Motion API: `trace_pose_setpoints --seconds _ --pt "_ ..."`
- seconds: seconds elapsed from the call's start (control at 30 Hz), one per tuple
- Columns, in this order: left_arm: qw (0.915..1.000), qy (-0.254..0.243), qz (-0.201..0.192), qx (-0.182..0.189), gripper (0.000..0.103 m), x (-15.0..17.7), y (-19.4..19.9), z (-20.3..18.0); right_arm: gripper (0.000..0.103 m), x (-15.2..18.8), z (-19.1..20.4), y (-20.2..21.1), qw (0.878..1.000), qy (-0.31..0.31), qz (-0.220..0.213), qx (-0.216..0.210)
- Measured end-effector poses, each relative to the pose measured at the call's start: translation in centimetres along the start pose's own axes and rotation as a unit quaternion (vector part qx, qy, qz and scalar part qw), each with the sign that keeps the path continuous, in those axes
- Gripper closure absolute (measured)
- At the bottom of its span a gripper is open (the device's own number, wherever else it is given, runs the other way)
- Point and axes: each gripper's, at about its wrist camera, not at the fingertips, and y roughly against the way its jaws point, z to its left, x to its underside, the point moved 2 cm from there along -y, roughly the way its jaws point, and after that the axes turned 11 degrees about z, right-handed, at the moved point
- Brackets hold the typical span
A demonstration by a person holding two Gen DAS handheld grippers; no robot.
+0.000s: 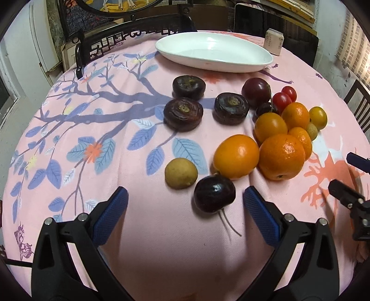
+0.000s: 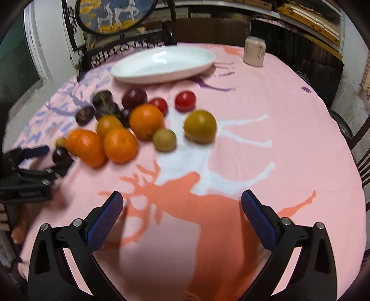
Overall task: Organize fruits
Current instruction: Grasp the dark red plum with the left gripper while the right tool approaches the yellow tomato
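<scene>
This is a home dining room. A round table wears a pink tablecloth (image 1: 69,143) printed with branches and deer. At 12 o'clock stand a white oval dish (image 1: 214,52) and a carved dark wooden chair (image 1: 92,46). A round framed picture (image 2: 115,14) stands behind it, and a small jar (image 2: 254,52) at 1 o'clock.

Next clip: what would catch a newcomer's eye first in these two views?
A heap of bright orange citrus fruits sits mid-table on the pink tree-and-deer printed tablecloth, with dark purple fruits beside it. Beyond lies an empty white oval dish. The open left gripper points at a dark glossy plum.
</scene>
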Motion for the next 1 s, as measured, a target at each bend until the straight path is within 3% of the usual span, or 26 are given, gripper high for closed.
trace_pose_setpoints --seconds 0.13,0.3,0.43,0.53,0.67,0.9,1.0 --pt "1.0 -0.001 0.001 -0.001 0.002 0.0 0.0 0.0 0.001 0.1 -0.6 -0.3 0.999 0.04 0.013 0.002" --pt "0.9998 -0.02 -0.003 0.004 0.003 -0.3 0.5 -0.3 0.001 0.4 -1.0 -0.3 0.999 0.046 0.012 -0.01" --pt "0.9987 -0.046 -0.017 0.016 0.033 -1.0 0.8 -0.8 0.001 0.3 -1.6 0.0 0.999 0.035 0.006 -0.036" --pt "0.9977 -0.058 -0.024 0.025 0.047 -0.9 1.1 -1.2 0.001 0.3 -2.2 0.3 0.998 0.023 -0.001 -0.062" --pt "0.9967 -0.055 -0.036 0.048 0.067 -0.7 1.7 -0.9 0.001 0.3 -2.1 0.5 0.998 0.021 -0.004 -0.067" --pt "0.9964 -0.053 -0.033 0.057 0.072 -0.2 2.0 -0.7 0.001 0.2 -2.4 0.5 0.997 0.017 -0.006 -0.075" --pt "0.9964 -0.054 -0.023 0.061 0.066 0.3 1.9 -0.4 0.001 0.4 -2.6 0.5 0.997 0.018 -0.006 -0.074"
